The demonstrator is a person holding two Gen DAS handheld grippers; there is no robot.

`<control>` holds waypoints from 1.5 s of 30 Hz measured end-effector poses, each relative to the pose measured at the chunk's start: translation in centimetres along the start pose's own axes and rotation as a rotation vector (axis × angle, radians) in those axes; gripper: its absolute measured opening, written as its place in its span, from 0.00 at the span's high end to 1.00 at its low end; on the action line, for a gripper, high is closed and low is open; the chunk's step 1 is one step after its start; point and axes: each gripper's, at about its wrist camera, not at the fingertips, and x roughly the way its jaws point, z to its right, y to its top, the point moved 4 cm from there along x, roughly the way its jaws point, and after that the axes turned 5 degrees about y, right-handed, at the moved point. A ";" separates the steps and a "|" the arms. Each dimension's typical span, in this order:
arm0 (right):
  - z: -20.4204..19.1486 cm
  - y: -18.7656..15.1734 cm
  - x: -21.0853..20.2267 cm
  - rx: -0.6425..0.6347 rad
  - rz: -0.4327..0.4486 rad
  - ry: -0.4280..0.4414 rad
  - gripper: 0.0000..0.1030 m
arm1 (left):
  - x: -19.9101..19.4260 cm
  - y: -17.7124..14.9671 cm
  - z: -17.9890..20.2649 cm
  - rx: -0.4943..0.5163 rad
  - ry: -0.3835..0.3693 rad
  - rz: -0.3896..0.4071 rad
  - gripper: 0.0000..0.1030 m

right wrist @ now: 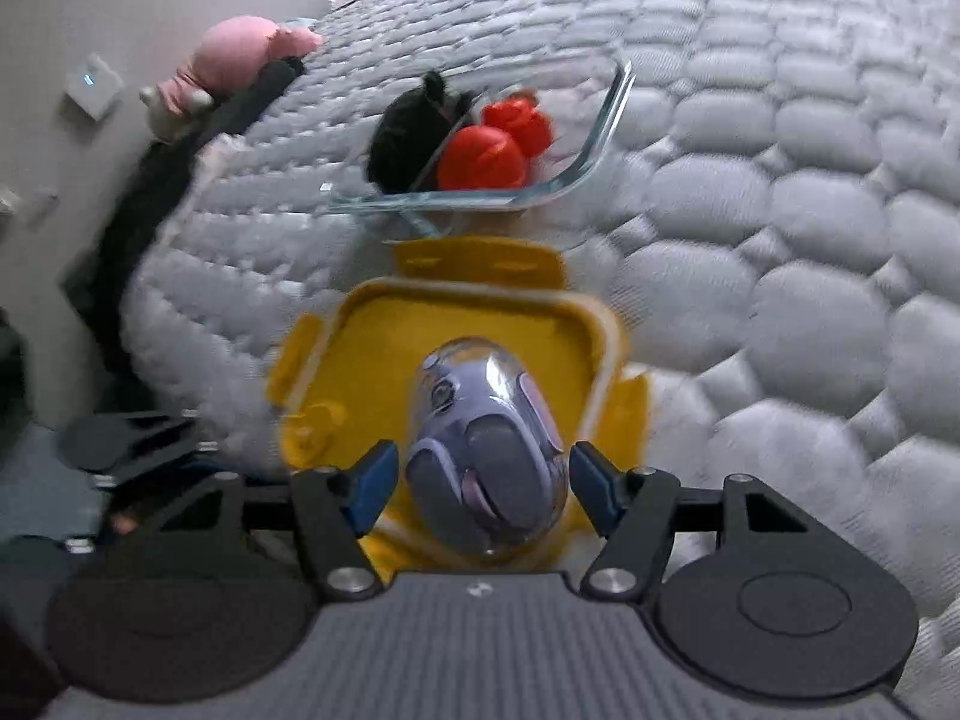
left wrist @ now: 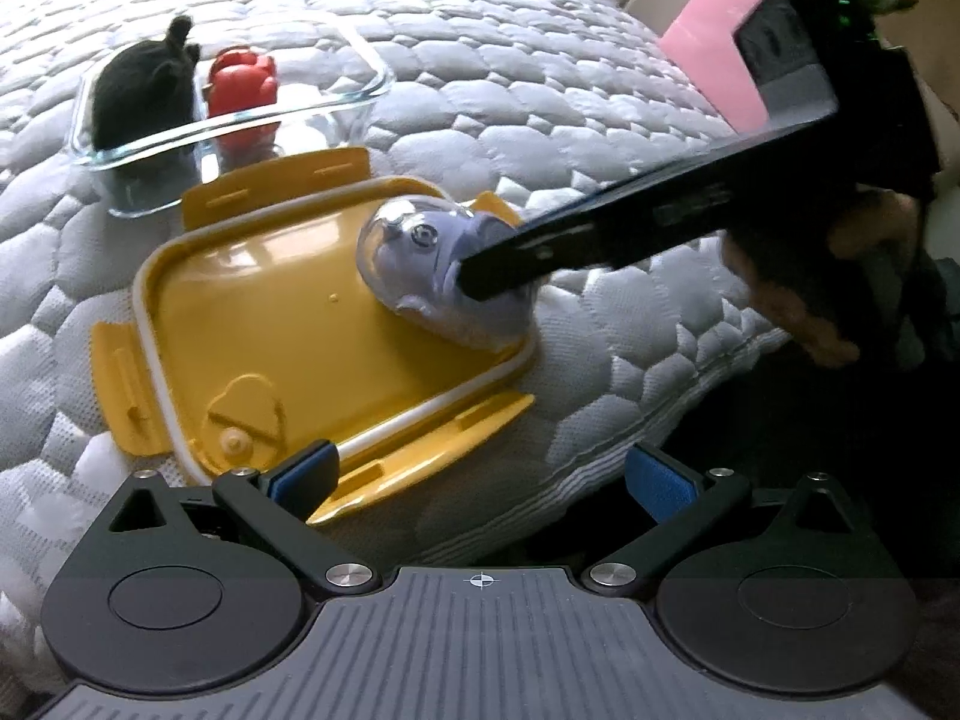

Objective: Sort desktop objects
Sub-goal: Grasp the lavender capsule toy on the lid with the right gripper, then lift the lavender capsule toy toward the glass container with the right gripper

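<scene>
my right tongs [right wrist: 483,480] stand apart around the purple mouse [right wrist: 486,450] on the yellow lid [right wrist: 384,348]. it looks smooth, hard, slippery, so i squeeze its sides. my left tongs [left wrist: 480,474] wait apart.

Each handheld gripper, the left gripper [left wrist: 480,477] and the right gripper [right wrist: 483,477], has a grey ribbed body with a small crosshair mark at its front edge. Two black round housings flank it. Black link arms pivot on silver screws. The fingers [left wrist: 309,471] carry blue pads. A green light glows on the right unit's rear.
</scene>
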 end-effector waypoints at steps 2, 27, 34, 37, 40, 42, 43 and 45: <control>-0.1 -0.1 -0.1 0.024 0.001 0.071 0.36 | 0.3 0.0 -0.7 -0.029 0.001 -0.007 0.00; -2.5 0.9 2.4 -0.148 0.067 -0.074 0.38 | 0.9 0.0 -2.3 -0.055 0.003 -0.021 0.00; -3.1 5.8 -2.1 -0.076 0.196 -0.123 0.38 | 0.8 0.0 -2.4 -0.060 -0.074 0.000 0.00; -3.4 9.1 -1.5 -0.073 0.198 -0.244 0.38 | 0.8 -0.1 -2.0 -0.050 -0.112 0.007 0.00; -3.6 12.3 0.5 -0.063 0.164 -0.350 0.38 | 0.4 -0.2 -1.4 -0.018 -0.120 0.033 0.00; -3.6 14.0 2.4 -0.058 0.146 -0.419 0.38 | 0.1 -0.4 -1.5 -0.012 -0.135 0.055 0.00; -3.7 14.6 3.6 -0.067 0.123 -0.458 0.38 | -0.1 -0.5 -1.7 -0.011 -0.143 0.066 0.00; -3.8 15.5 5.8 -0.096 0.083 -0.550 0.38 | -0.5 -0.7 -2.2 -0.024 -0.161 0.080 0.00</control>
